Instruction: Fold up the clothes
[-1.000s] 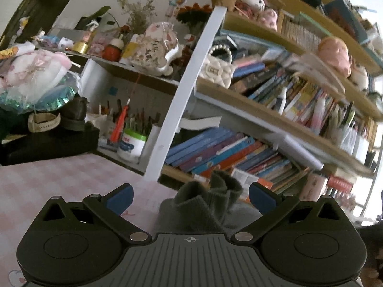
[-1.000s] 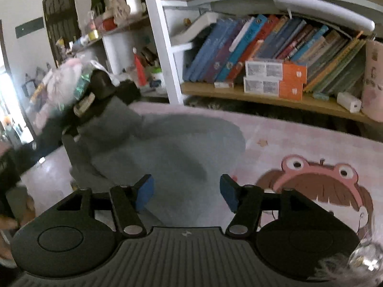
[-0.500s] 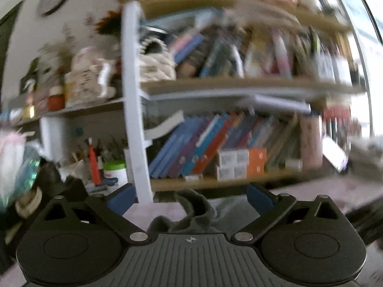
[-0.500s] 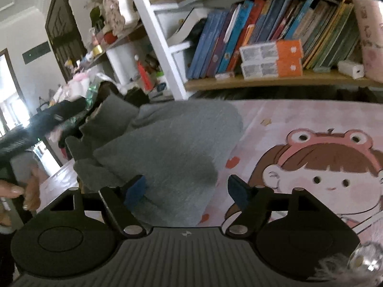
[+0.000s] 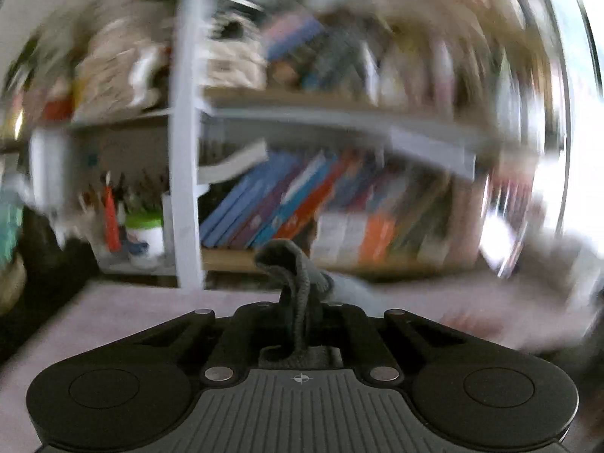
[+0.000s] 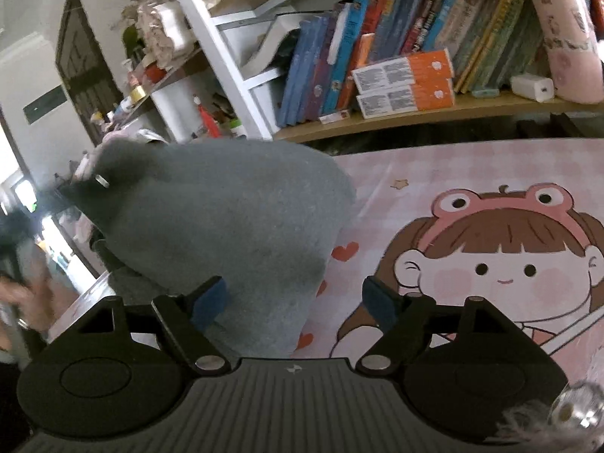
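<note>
A grey knitted garment (image 6: pixel 226 219) is stretched up off the pink cartoon table mat (image 6: pixel 472 173), pulled up to the left. My left gripper (image 5: pixel 300 321) is shut on a ribbed edge of that grey garment (image 5: pixel 292 264), which bunches up between the jaws; this view is heavily blurred. The left gripper also shows at the far left of the right wrist view (image 6: pixel 90 185), holding the cloth's raised corner. My right gripper (image 6: pixel 296 298) is open and empty, low over the garment's near edge, its left fingertip (image 6: pixel 209 300) over the cloth.
A bookshelf with leaning books (image 6: pixel 377 49) and orange-white boxes (image 6: pixel 404 83) stands behind the table. A white shelf post (image 6: pixel 211 45) rises at the back left. A pink patterned roll (image 6: pixel 570 34) stands at the right. A hand (image 6: pixel 22 298) shows at the left edge.
My left gripper has closed on the garment's ribbed edge and is swinging fast. The cloth has lifted higher at the left. My right gripper stays open and has moved slightly nearer the cloth.
</note>
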`<act>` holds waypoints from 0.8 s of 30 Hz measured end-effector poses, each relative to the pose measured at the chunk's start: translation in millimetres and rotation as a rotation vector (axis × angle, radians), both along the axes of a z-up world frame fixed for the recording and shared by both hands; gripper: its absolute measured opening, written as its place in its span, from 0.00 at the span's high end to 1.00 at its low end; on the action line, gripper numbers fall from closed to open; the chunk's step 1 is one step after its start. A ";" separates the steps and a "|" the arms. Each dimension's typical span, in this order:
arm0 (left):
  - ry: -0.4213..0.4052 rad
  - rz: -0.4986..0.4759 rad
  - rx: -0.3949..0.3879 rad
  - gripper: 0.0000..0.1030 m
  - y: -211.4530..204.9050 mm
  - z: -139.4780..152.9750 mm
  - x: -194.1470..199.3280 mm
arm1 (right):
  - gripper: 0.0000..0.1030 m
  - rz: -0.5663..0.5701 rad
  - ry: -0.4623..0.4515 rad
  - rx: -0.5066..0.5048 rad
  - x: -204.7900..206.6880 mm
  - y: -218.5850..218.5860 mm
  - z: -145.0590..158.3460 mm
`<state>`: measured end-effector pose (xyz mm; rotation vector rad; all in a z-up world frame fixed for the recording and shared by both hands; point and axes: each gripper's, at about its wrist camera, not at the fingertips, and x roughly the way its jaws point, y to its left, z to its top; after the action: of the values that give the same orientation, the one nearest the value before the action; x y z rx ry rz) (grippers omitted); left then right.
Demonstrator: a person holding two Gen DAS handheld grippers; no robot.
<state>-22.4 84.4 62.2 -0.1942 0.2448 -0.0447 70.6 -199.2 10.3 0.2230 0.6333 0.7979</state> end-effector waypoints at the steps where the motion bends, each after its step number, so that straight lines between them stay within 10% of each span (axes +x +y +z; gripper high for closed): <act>1: 0.036 0.023 -0.062 0.96 12.9 -8.8 2.6 | 0.24 0.010 -0.005 0.003 -1.1 0.9 0.3; 4: 0.182 0.103 -0.222 0.95 48.7 -47.1 16.4 | 0.24 0.030 -0.006 0.009 -3.6 3.8 0.2; 9: 0.187 0.133 -0.186 0.86 43.3 -60.0 12.1 | 0.24 0.031 -0.001 0.002 -3.6 5.5 -1.1; 15: 0.126 0.188 -0.127 0.24 42.4 -38.3 -2.1 | 0.24 0.030 0.018 0.028 -1.8 2.7 -2.5; 24: 0.232 0.103 -0.339 0.23 61.0 -72.0 7.8 | 0.24 0.007 0.086 0.072 3.6 1.3 -8.9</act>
<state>-14.6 145.4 -9.8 -0.5509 0.4581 0.0392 74.2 -197.9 1.3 0.3223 0.6866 0.8224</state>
